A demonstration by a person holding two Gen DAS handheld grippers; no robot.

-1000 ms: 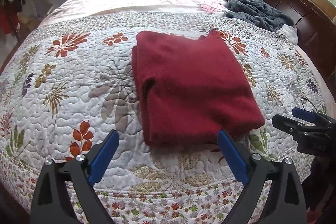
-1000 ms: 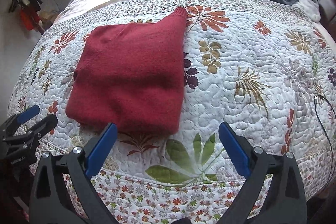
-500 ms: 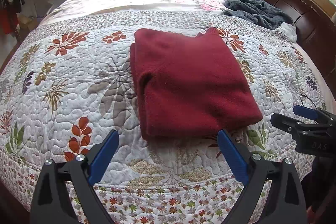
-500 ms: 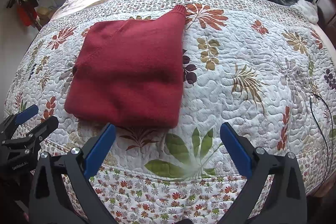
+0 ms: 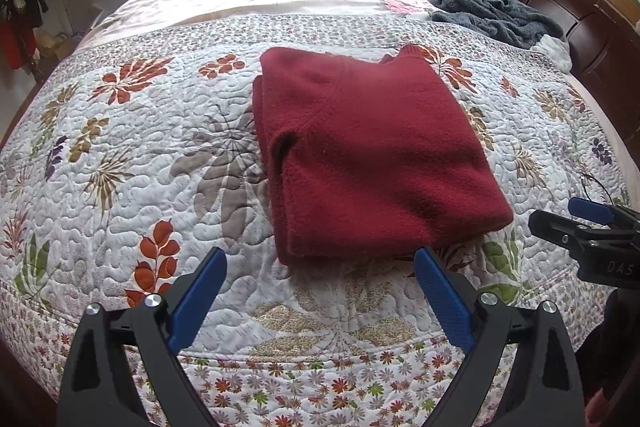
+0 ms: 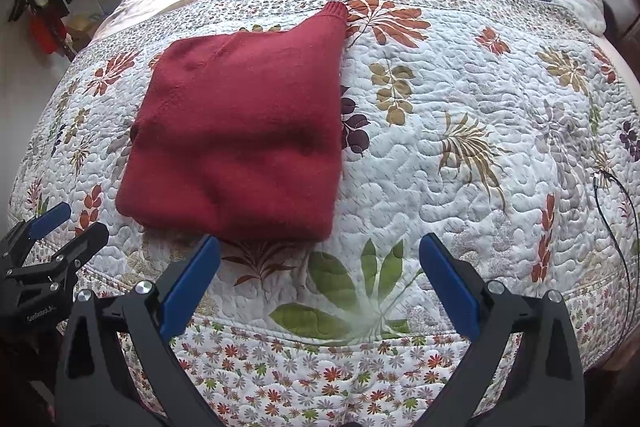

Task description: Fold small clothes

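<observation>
A dark red sweater [image 5: 372, 155] lies folded into a thick rectangle on the floral quilt [image 5: 132, 163], one ribbed cuff poking out at its far corner [image 6: 336, 10]. My left gripper [image 5: 320, 263] hangs open just short of the sweater's near edge, holding nothing. My right gripper [image 6: 320, 251] is open too, near the sweater's [image 6: 240, 131] front right corner, over a green leaf print. Each gripper shows at the edge of the other's view: the right gripper [image 5: 576, 223] at the far right, the left gripper [image 6: 60, 227] at the far left.
A crumpled grey-blue blanket [image 5: 492, 9] lies at the bed's far right by the dark wooden headboard [image 5: 592, 27]. A thin black cable [image 6: 616, 211] runs over the quilt's right edge. Red clothes [image 5: 16, 39] hang at the far left wall. The bed's front edge is right below me.
Both grippers have drawn back slightly toward the bed's front edge and risen a little; the sweater lies as before. Both stay open.
</observation>
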